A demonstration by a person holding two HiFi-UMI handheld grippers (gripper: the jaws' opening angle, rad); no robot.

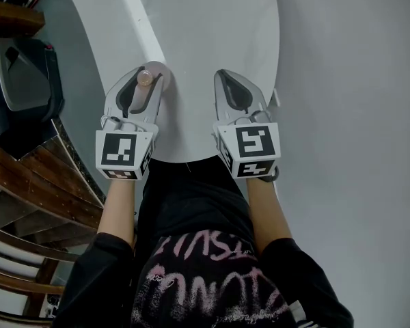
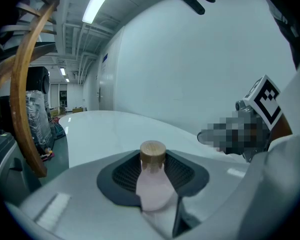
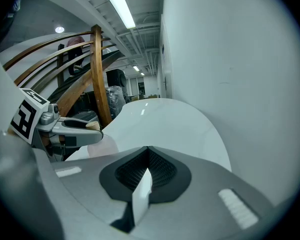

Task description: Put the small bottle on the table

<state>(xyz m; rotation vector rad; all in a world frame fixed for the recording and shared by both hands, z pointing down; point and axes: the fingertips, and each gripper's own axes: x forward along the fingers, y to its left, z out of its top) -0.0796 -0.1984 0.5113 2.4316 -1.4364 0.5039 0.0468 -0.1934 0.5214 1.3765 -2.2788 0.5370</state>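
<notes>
The left gripper (image 1: 149,72), at the centre-left of the head view, is clamped on a small pale-pink bottle with a round light-wood cap (image 2: 152,186). The left gripper view shows the bottle upright between the dark ribbed pads, with the cap standing just clear above them. It hangs over the near part of the glossy white round table (image 1: 205,26), close to the curved edge at the lower left of the tabletop. No view shows whether its base already touches the surface. The right gripper (image 1: 227,79) sits just right of centre, a little apart from the left one, with its jaws drawn together on nothing, only table showing past them. A curved brown wooden chair frame (image 2: 25,99) fills the left side of the left gripper view, off the table. The main risk, as I read it, is letting go before the base is seated. A slim bottle dropped even slightly onto a slick top could land tilted, topple and roll. This close to the rim, a roll toward the lower left would carry it off the table. Opening the jaws unevenly could drag the neck sideways and tip it. The idle right gripper is near enough to knock it if it drifts left.
</notes>
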